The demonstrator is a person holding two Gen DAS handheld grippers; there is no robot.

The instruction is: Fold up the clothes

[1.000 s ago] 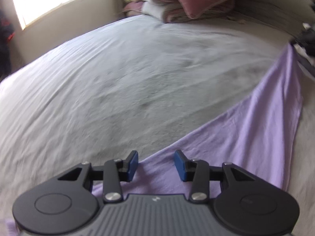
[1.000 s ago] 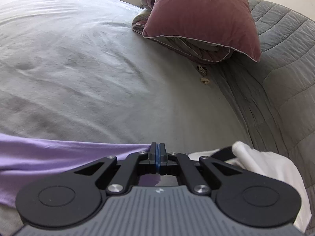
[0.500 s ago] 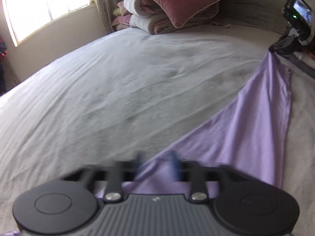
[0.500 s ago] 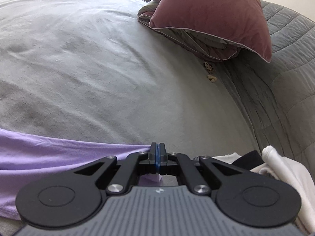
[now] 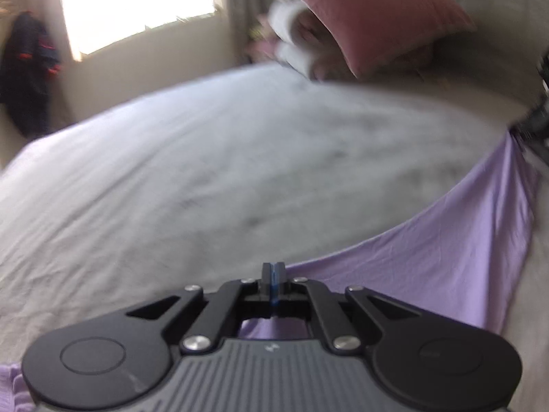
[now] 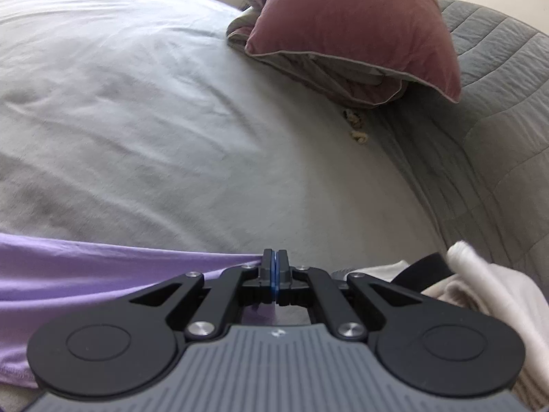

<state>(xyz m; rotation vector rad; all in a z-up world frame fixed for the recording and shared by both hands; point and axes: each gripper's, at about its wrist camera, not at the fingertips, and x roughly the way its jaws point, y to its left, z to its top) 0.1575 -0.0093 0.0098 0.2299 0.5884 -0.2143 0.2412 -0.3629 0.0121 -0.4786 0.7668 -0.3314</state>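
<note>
Both grippers (image 5: 273, 269) (image 6: 273, 256) pinch lilac garment (image 5: 463, 240) over grey bedsheet (image 6: 154, 120) near window (image 5: 137, 3)

The left gripper (image 5: 273, 271) has its blue pads pressed together on an edge of the lilac garment (image 5: 456, 254), which stretches rightward across the grey bedsheet (image 5: 206, 171). Beyond, blurred, sits what looks like a pink pillow (image 5: 370, 10) on folded bedding.

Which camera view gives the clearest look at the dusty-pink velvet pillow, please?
The right wrist view: the dusty-pink velvet pillow is sharp there, resting on folded bedding. The left wrist view shows the pillow too, but smeared by motion blur.
</note>
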